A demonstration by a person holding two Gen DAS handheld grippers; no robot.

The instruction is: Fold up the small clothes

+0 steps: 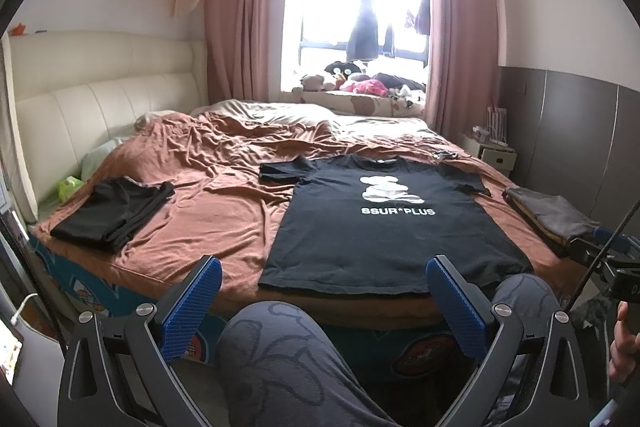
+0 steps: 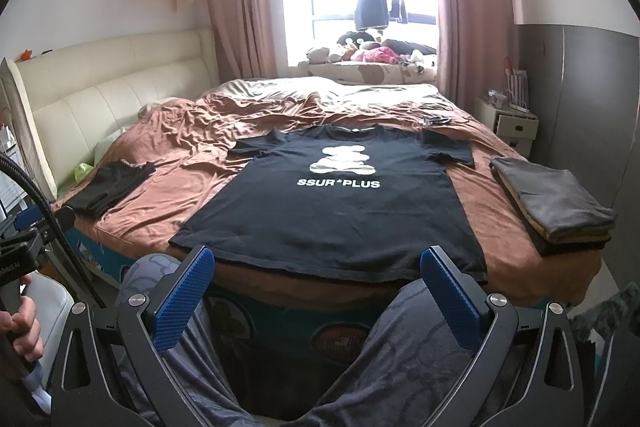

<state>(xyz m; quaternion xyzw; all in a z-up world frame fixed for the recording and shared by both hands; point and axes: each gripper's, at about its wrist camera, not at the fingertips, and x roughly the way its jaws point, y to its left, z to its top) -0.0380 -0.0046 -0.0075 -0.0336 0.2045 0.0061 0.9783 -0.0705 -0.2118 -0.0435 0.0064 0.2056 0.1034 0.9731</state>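
Knees in grey patterned trousers sit closest to both cameras, pressed against the foot of the bed. That bed, under a rumpled brown sheet, fills most of each view and runs back to a cream padded headboard on the left and a bright window with pink curtains beyond.

Spread flat across the near middle of the sheet lies a black T-shirt, front up, with a white bear print and the words SSUR*PLUS; both short sleeves are laid out sideways, the collar points toward the window, and its hem runs along the near edge of the mattress. Bare sheet lies open on either side of it.

Near the right edge rests a folded stack of grey and dark clothes, well apart from the shirt. Toward the left edge a smaller folded black garment lies alone.

Both the left gripper and the right gripper hover short of the hem with blue-padded jaws spread wide, holding nothing.
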